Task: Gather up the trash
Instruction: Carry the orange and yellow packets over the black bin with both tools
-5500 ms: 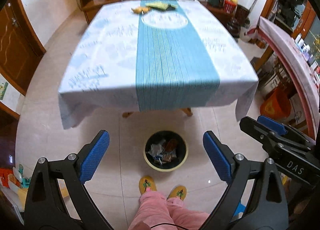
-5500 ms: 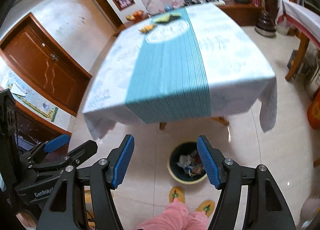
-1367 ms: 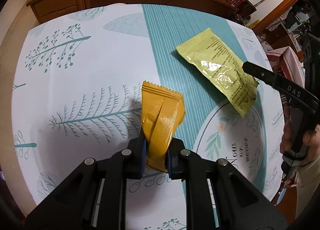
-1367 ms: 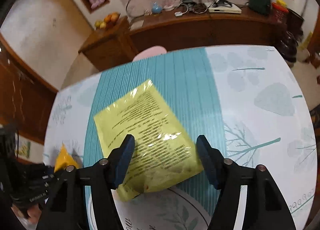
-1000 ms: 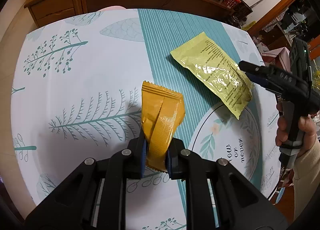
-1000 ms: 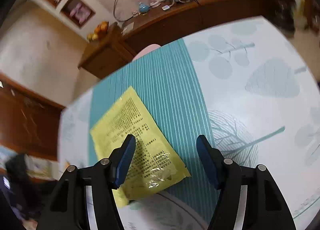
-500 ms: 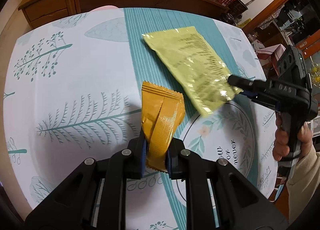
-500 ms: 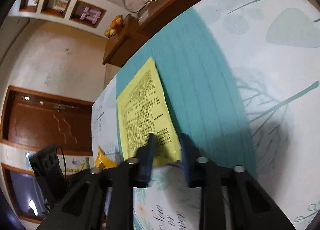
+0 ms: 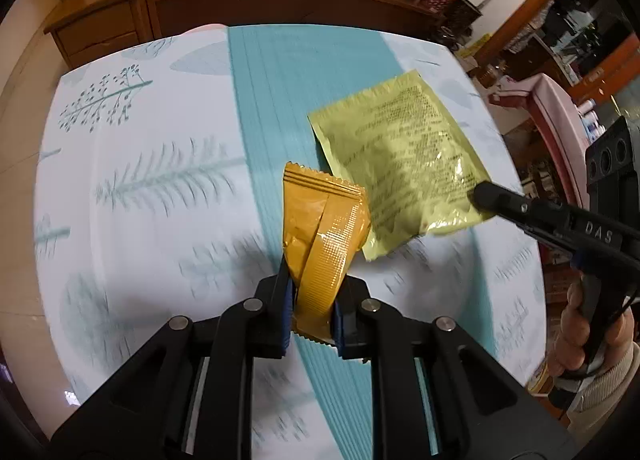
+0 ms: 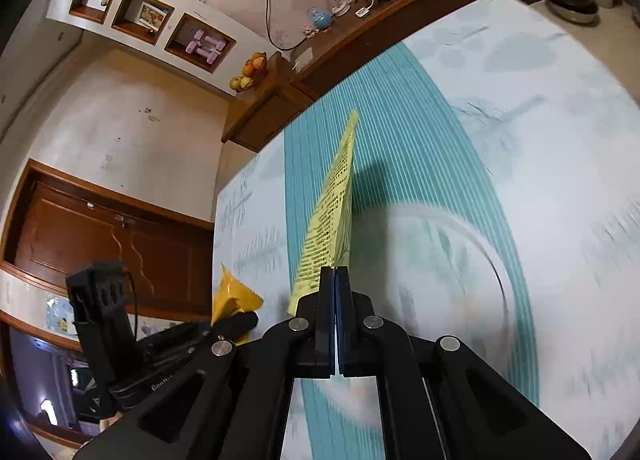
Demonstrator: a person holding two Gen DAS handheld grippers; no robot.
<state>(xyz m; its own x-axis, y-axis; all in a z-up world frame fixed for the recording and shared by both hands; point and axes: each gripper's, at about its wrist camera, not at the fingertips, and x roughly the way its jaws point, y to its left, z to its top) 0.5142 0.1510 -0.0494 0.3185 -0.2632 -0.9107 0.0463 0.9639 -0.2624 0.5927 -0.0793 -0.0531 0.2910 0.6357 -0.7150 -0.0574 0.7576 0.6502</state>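
Two wrappers are up off the tablecloth (image 9: 140,196): my left gripper (image 9: 310,316) is clamped on the orange wrapper (image 9: 324,236), and my right gripper (image 10: 335,280) is pinched together on a corner of the yellow-green packet (image 9: 400,156). Both hang over the teal stripe (image 9: 288,72). I read "DAS" on the right gripper's arm; the packet's print is too small to read.

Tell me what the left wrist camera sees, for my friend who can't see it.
The left gripper pinches an orange wrapper above a leaf-print tablecloth. Beside it, the right gripper holds a yellow-green packet by its corner.
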